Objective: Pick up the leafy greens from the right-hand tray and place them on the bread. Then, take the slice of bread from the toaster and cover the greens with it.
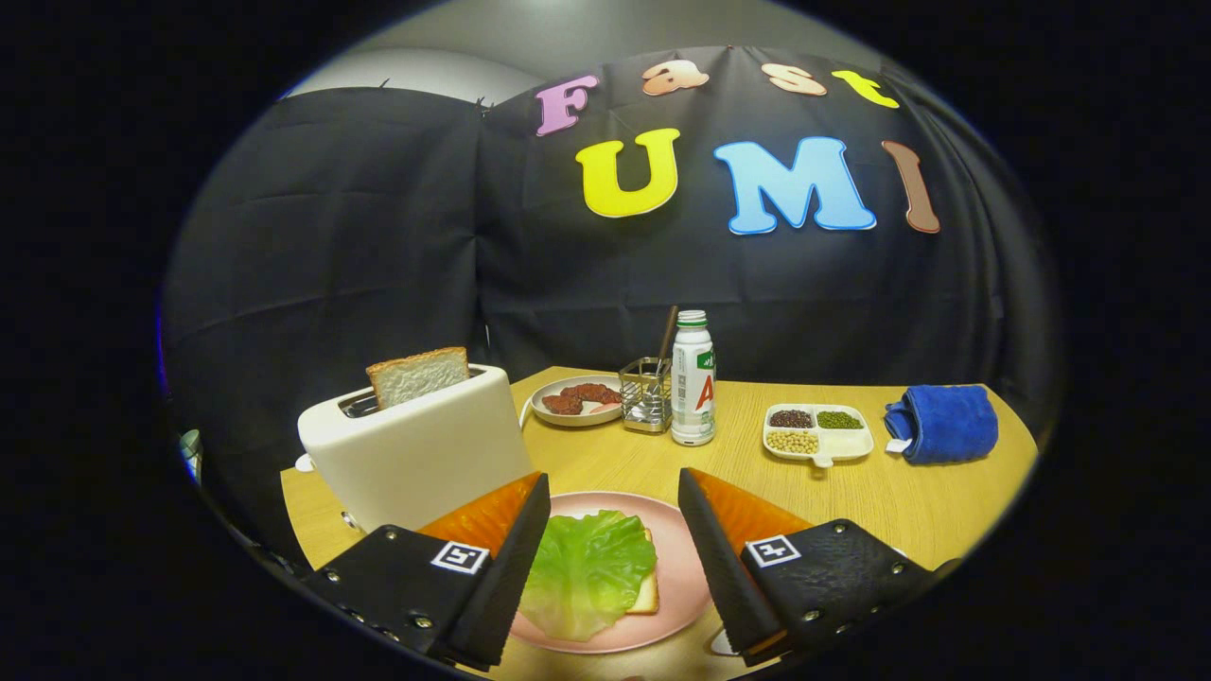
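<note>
While my fingers stand spread with nothing between them, the gripper point(613, 558) hangs over the pink plate point(676, 549), where the lettuce leaf point(587, 572) lies on a bread slice point(649, 594). So the greens sit where the task wants them. The other slice point(417, 375) stands upright in a slot of the toaster point(416, 449), just beyond my left finger.

Risks, as I judge them:
- Slice pokes only partway out, so a shallow pinch at the top could let it slip or tear.
- Toaster looks light; a tilted pull could drag or tip it toward the plate.
- Leaf overhangs the bread; setting a slice down off-centre could slide it off.

Hard to make out:
- My fingers hide both sides of the plate and most of the bottom slice; only one corner shows.
- Can't tell how deep the toaster slice sits.
- Near table edge is cut off.
</note>
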